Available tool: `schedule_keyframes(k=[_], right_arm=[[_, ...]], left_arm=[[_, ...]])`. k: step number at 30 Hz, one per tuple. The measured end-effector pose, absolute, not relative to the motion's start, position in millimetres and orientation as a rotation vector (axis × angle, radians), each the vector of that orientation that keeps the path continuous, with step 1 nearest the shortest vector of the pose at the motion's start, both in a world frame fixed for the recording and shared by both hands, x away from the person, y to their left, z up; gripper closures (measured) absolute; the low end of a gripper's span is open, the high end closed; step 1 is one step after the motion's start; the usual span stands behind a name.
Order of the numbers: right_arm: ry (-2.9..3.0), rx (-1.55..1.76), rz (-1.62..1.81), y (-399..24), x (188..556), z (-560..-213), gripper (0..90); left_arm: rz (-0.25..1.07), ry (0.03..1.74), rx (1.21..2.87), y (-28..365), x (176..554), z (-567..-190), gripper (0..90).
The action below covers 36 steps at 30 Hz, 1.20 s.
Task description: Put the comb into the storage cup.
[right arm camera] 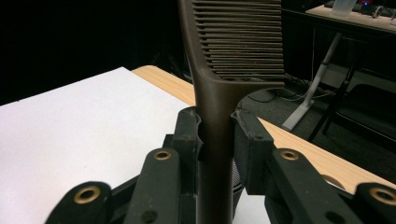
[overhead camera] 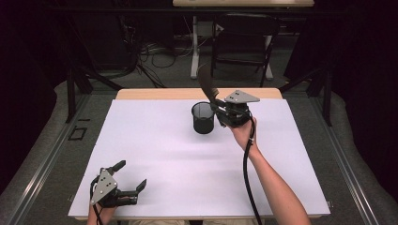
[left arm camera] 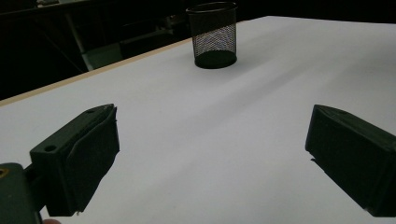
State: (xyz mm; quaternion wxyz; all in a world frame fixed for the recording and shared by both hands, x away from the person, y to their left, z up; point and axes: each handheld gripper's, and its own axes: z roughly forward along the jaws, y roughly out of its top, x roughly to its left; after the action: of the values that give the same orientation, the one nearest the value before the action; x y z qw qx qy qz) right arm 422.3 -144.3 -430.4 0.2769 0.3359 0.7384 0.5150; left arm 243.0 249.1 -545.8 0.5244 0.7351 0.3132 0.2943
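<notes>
A brown comb (overhead camera: 206, 85) (right arm camera: 219, 84) stands upright in my right gripper (overhead camera: 218, 108) (right arm camera: 215, 135), whose jaws are shut on its handle; the teeth end rises above them. The comb's lower end hangs just over the right rim of a black mesh cup (overhead camera: 203, 117) (left arm camera: 213, 34) at the table's far middle. My left gripper (overhead camera: 130, 176) (left arm camera: 210, 154) rests low at the near left corner of the white table sheet (overhead camera: 169, 154), open, with nothing between its fingers (left arm camera: 77, 158).
The wooden table edge (overhead camera: 155, 93) runs along the far side. Beyond it, on the floor, stand a black chair (overhead camera: 241, 42), a white table leg (overhead camera: 194, 47) and loose cables (overhead camera: 155, 51). Metal rails (overhead camera: 349, 173) flank the table.
</notes>
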Motion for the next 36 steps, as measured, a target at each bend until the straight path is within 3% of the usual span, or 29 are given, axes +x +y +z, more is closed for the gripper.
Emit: schedule_keyframes(k=[36], right_arm=[[1.949, 0.889, 1.411, -134, 440, -431, 72.8]], left_arm=[[0.702, 0.742, 1.759, 249, 242, -545, 3.0]])
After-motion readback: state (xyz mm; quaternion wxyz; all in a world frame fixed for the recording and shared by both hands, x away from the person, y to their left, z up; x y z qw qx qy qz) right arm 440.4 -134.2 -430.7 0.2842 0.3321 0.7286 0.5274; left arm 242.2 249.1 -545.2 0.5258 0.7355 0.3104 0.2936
